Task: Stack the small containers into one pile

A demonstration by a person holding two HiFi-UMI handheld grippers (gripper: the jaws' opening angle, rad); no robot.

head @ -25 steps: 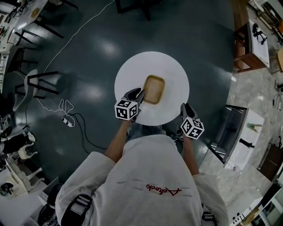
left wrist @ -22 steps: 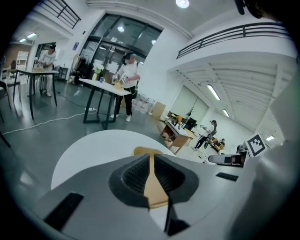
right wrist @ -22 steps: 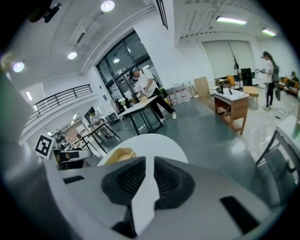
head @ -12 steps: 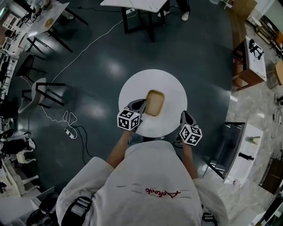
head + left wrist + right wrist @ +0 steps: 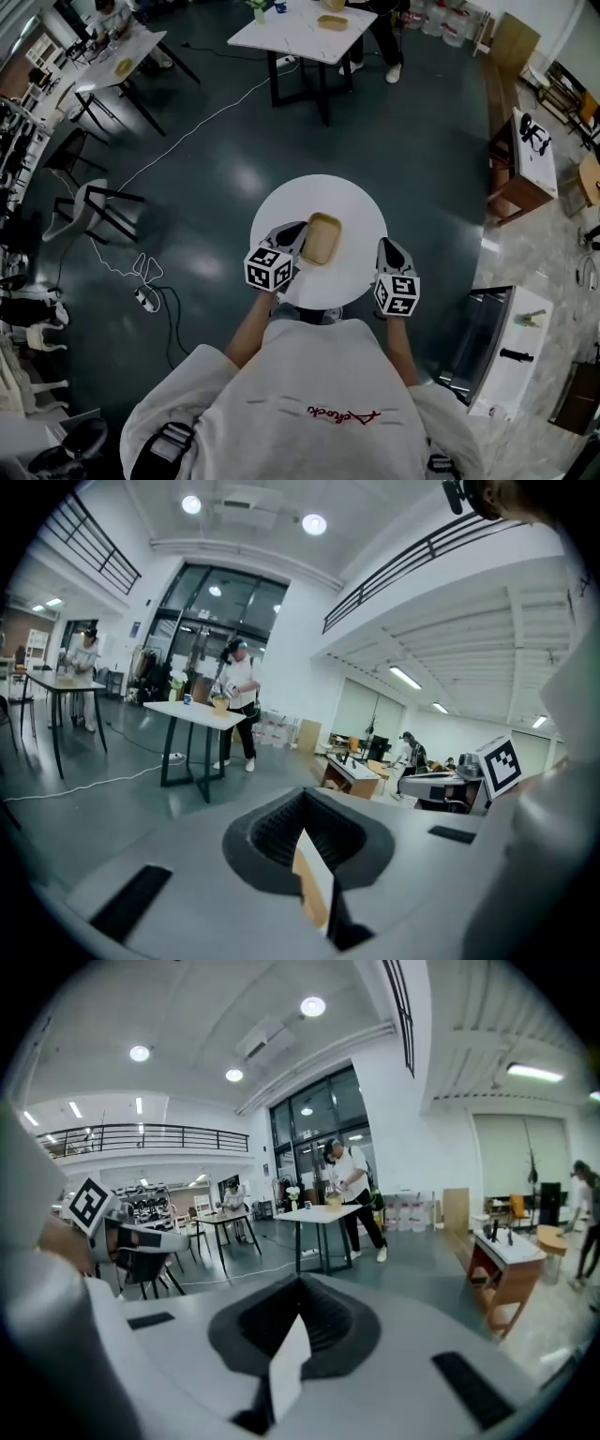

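Note:
A tan rectangular container [image 5: 321, 238] lies on the round white table [image 5: 356, 211] in the head view; I cannot tell whether it is one container or a nested pile. My left gripper [image 5: 292, 232] hangs beside the container's left edge, jaws shut and empty. My right gripper [image 5: 387, 247] hangs over the table's right rim, also shut and empty. In the left gripper view the left gripper [image 5: 305, 803] points out across the room with its dark pads together. The right gripper [image 5: 300, 1283] looks the same in its own view.
A white rectangular table [image 5: 309, 23] with people at it stands far behind the round one. Chairs [image 5: 89, 202] and a white cable [image 5: 141, 253] lie on the dark floor at the left. A wooden desk [image 5: 525, 155] stands at the right.
Both grippers have lifted up from the table, and the head view has risen so the table looks smaller. The container has stayed in place.

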